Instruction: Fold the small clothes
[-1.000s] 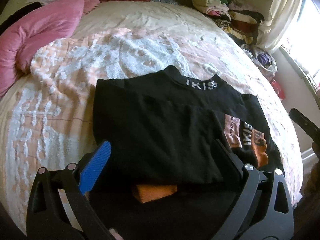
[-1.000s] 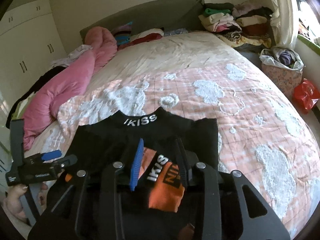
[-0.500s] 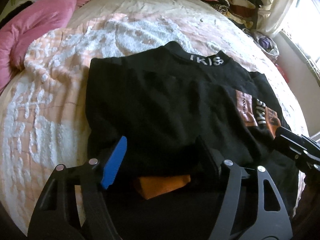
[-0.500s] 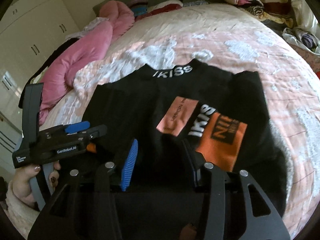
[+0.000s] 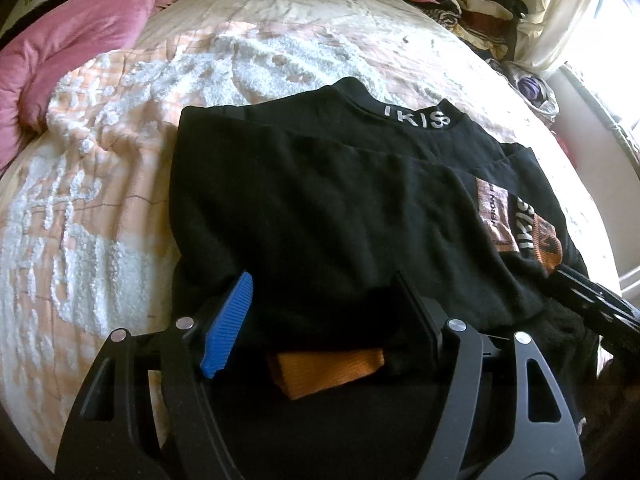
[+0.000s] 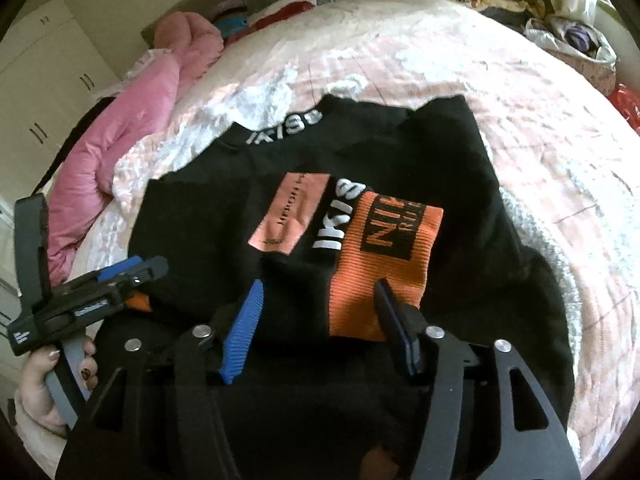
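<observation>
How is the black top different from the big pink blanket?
The black top lies flat and folded in the middle of the bed; the pink blanket is bunched into a puffy roll along the bed's edge. The black top has white letters on its collar and an orange cuff; the pink blanket looks plain. Both are cloth and rest on the bed.

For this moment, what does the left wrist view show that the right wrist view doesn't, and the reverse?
Only the left wrist view shows the bright window and an orange ribbed cuff poking from under the folded layer, between the left gripper and its fingers.

Only the right wrist view shows the white wardrobe doors, the person's hand holding the left gripper, and the whole orange sleeve cuff.

Both show the black sweatshirt with white collar lettering, the peach quilted bedspread and the pink duvet.
</observation>
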Motion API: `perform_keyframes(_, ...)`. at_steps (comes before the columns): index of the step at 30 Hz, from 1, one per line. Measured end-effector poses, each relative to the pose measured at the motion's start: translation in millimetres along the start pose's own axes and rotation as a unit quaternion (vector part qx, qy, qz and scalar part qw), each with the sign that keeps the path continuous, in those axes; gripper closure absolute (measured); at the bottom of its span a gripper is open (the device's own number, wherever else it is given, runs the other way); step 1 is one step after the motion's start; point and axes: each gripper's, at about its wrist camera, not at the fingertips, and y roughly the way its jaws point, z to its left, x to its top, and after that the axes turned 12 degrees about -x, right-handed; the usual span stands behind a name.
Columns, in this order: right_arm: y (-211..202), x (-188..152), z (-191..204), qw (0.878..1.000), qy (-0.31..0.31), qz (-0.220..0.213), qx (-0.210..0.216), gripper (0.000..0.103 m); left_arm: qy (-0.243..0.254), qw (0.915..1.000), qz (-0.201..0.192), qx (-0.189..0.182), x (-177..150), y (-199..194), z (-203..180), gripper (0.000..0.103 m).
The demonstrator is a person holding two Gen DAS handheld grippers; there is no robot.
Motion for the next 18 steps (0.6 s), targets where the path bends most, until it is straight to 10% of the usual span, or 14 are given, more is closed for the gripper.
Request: perform_keyframes(18,-71.6,0.0,3.8,0.997,0.009,-0.071,0.029,0.014,0.011,0.9982,-0.059,0.001,-0.8,-62.3,-20.9,0.020)
